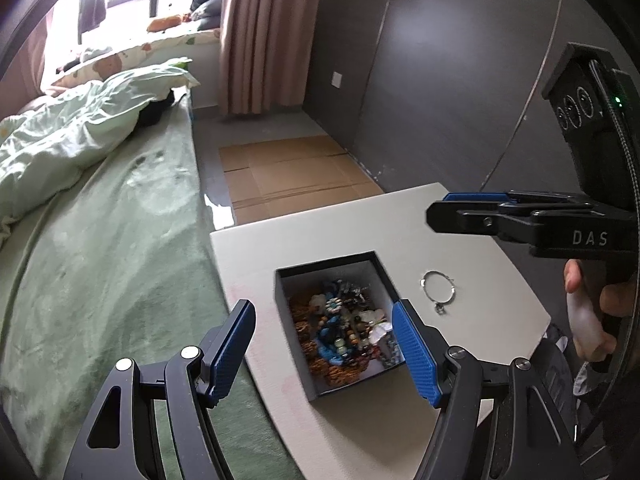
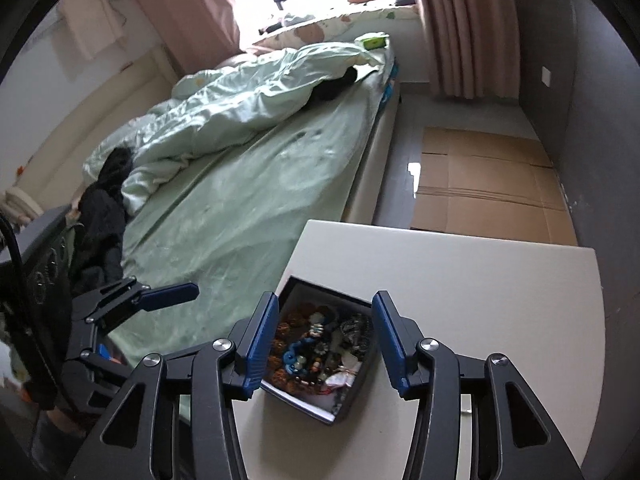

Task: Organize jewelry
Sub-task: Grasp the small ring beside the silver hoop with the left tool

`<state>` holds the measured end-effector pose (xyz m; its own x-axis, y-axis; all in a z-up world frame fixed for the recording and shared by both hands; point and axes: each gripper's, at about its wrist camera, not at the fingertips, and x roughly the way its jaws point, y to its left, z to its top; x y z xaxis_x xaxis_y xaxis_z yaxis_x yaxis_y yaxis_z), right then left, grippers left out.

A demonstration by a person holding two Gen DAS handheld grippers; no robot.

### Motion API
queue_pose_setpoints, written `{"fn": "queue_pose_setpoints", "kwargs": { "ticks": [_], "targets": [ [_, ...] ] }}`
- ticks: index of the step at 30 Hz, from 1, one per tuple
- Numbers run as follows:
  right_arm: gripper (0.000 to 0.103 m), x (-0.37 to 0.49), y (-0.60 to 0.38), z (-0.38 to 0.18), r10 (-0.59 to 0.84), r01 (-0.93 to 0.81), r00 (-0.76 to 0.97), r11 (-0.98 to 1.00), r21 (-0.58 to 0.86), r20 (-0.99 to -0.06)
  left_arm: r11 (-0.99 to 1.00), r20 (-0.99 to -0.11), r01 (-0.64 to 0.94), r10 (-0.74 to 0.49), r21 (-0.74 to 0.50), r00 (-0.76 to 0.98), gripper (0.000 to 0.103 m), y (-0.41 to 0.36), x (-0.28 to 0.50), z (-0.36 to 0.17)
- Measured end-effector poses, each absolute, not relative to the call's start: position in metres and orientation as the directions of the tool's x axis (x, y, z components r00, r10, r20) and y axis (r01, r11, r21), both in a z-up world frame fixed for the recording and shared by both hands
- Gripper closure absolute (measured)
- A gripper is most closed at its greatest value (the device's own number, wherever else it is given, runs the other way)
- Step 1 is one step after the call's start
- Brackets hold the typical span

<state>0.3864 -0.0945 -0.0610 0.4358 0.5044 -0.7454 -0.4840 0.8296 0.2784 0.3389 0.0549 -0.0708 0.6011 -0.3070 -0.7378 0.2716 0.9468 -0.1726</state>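
A dark, open-topped rectangular cardboard box (image 1: 334, 320) sits on a pale off-white worktop (image 1: 452, 220) beside a bed with a green sheet (image 1: 120, 240), and it is heaped with a tangle of beaded jewelry (image 1: 344, 328) in brown, blue, white and silver. To the right of the box in the left wrist view, apart from it on the bare worktop, lies a thin silver bracelet with a small dangling charm (image 1: 439, 289). The left gripper (image 1: 324, 348), black with blue ribbed pads, hovers over the near part of the box with its fingers spread wide and nothing between them but the view of the box below. The right gripper (image 2: 325, 338) also hangs above the box, fingers parted and empty; in the left wrist view it enters from the right edge, with a person's hand (image 1: 592, 312) on its handle. Flattened brown cardboard (image 1: 296, 176) covers the floor beyond the worktop, next to a grey wall.
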Motion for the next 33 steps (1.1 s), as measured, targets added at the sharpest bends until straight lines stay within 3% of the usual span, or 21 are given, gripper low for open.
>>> {"fn": "queue_pose_setpoints", "kwargs": {
  "ticks": [26, 33],
  "targets": [
    [0.053, 0.359, -0.259, -0.107, 0.420, -0.318, 0.508, 0.903, 0.290, -0.752, 0.841, -0.796, 0.531, -0.390, -0.104, 0.462, 0.031, -0.102, 0.347, -0.105],
    [0.023, 0.352, -0.277, -0.121, 0.392, -0.333, 0.517, 0.911, 0.243, -0.761, 0.833, -0.840, 0.546, -0.355, -0.086, 0.410, 0.041, -0.126, 0.352, -0.129]
  ]
}}
